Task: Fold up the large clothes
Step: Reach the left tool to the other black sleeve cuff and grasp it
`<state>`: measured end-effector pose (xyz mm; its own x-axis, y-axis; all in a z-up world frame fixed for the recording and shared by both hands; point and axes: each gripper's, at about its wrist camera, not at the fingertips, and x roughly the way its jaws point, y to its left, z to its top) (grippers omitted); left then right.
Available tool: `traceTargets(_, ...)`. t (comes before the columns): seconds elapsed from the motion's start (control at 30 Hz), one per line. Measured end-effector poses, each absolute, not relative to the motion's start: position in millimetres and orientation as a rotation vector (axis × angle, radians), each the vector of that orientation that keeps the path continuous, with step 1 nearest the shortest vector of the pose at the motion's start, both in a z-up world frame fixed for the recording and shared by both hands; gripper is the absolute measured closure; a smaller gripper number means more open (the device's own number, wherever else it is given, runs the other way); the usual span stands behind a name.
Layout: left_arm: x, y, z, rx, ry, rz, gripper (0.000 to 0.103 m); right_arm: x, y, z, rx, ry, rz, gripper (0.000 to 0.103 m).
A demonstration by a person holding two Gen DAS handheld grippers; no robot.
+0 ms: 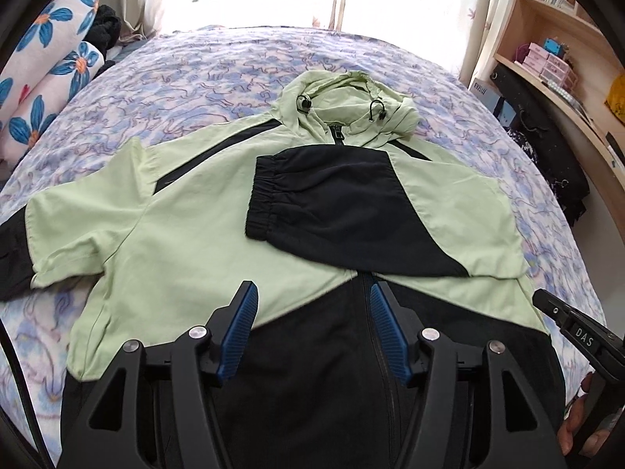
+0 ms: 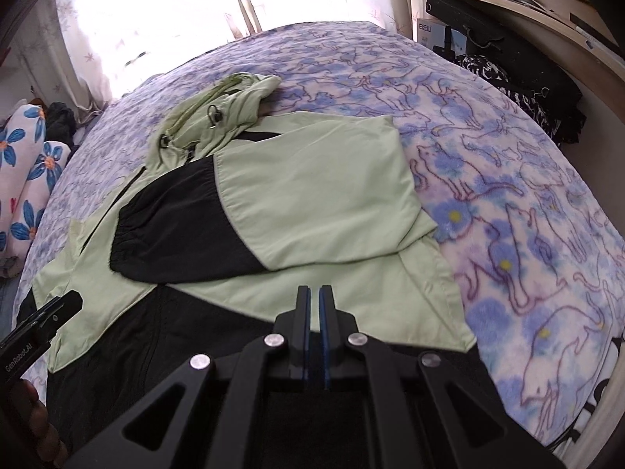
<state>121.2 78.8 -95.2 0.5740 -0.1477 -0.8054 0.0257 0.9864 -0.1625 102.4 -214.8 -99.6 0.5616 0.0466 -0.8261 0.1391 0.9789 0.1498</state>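
My jacket lies face up along the middle of the bed, 1 sleeve folded across the chest. My left fingers hover released over the hem; my right fingers are clenched, empty.

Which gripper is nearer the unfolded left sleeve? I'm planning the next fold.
Left. The left gripper hovers open over the jacket's middle, beside that sleeve; the right gripper sits shut over the opposite side.
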Motion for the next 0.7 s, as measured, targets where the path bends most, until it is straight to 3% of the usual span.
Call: traceTargets(0.7, 36.9, 161.6, -50.5, -0.115, 0.929, -0.093, 0.044, 51.0, -125.4, -44.7, 0.066, 0.895, 0.111, 0.099)
